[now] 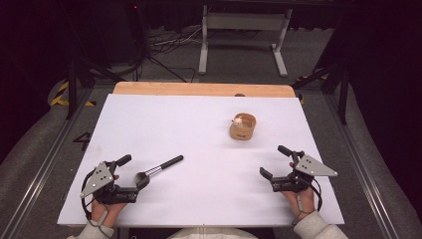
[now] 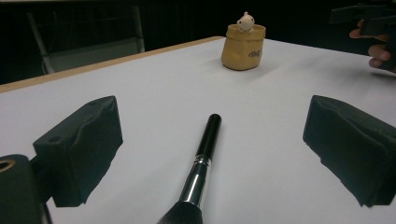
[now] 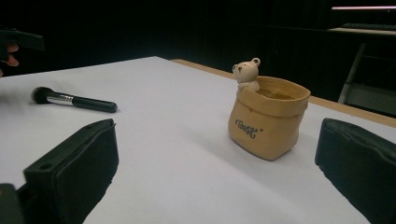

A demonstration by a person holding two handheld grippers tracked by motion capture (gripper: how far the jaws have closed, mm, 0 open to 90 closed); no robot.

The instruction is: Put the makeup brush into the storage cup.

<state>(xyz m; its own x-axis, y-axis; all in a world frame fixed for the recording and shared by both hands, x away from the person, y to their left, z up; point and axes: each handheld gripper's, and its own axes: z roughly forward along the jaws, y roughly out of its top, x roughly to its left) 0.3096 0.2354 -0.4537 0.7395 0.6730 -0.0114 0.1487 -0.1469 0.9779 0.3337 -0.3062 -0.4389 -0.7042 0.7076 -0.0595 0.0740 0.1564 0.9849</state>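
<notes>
Both jaws released: left gripper (image 1: 130, 175) straddles black-handled makeup brush (image 2: 201, 161), looks pre-grasp; tan bear pot (image 3: 267, 116) likely destination.

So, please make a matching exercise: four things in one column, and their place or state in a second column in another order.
Things:
1. makeup brush
2. tan pot
3. little bear figure
4. right claw

Places or states:
A. open, holding nothing
B. lying flat in front of the left claw
C. peeking over the pot's rim
D. standing upright on the white table

Pairs: 1-B, 2-D, 3-C, 4-A
</notes>
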